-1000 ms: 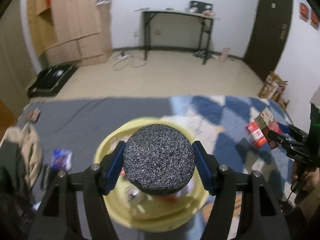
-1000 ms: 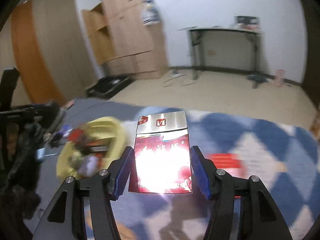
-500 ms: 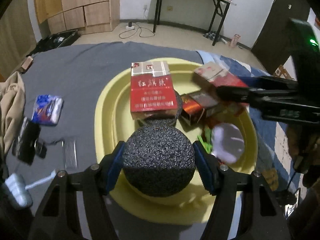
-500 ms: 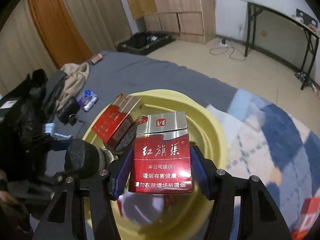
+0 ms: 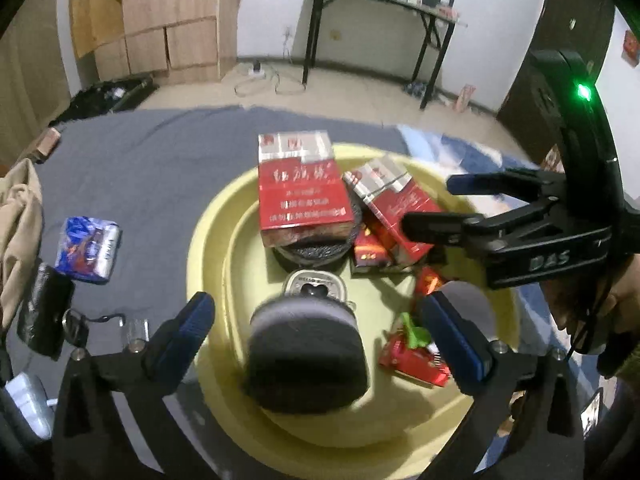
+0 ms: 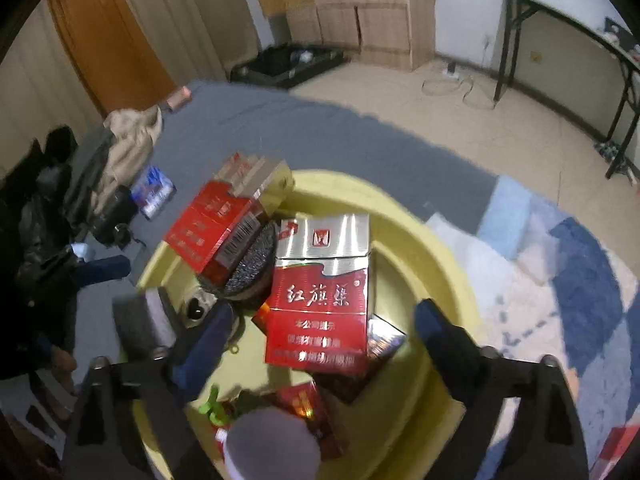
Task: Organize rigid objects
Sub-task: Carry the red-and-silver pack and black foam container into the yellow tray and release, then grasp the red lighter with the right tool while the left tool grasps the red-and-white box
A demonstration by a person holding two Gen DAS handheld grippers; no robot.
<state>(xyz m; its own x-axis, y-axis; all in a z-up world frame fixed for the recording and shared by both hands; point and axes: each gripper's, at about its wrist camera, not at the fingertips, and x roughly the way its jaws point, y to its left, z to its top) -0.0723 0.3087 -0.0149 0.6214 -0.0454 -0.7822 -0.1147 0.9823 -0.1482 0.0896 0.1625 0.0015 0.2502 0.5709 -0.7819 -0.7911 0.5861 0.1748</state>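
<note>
Both grippers, left gripper (image 5: 318, 330) and right gripper (image 6: 320, 334), are opening over the yellow basin (image 5: 208, 240); the released sponge (image 5: 306, 360) and red pack (image 6: 320, 300) are blurred.

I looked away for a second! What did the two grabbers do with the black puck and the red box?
Both let go. The left gripper is opening, dropping the black foam puck into the yellow basin. The right gripper is opening, releasing the red box. The other boxes stayed put.
</note>
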